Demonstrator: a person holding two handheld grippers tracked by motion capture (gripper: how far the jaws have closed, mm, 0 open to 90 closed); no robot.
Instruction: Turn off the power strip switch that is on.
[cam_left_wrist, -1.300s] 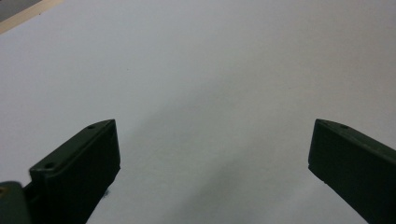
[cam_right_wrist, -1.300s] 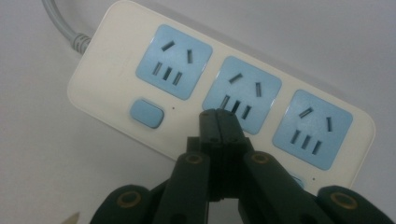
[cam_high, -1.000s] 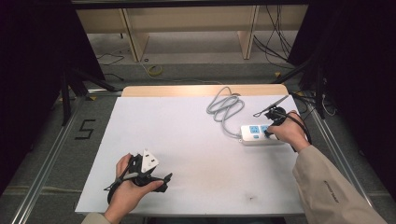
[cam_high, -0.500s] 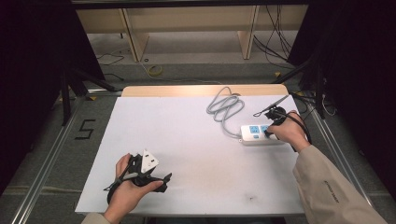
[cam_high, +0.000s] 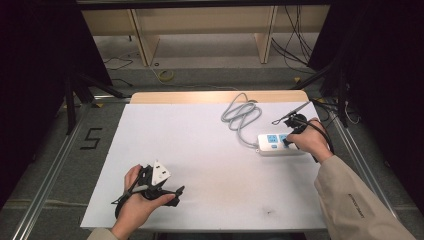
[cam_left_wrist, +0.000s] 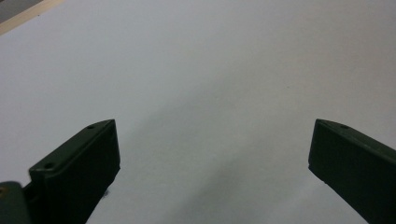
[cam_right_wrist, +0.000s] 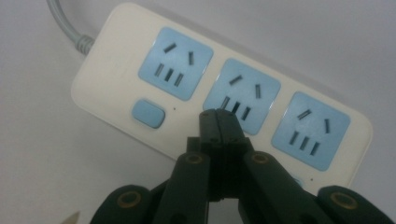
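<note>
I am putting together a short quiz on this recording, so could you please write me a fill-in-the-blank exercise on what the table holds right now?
1. The white power strip has ____ blue socket faces.
2. The right gripper has its jaws ____, tips over the middle socket.
3. The left gripper has its jaws ____, with bare white table between them.
4. The strip's grey cable lies in ____ on the table.

Missing words: three; shut; open; loops
</note>
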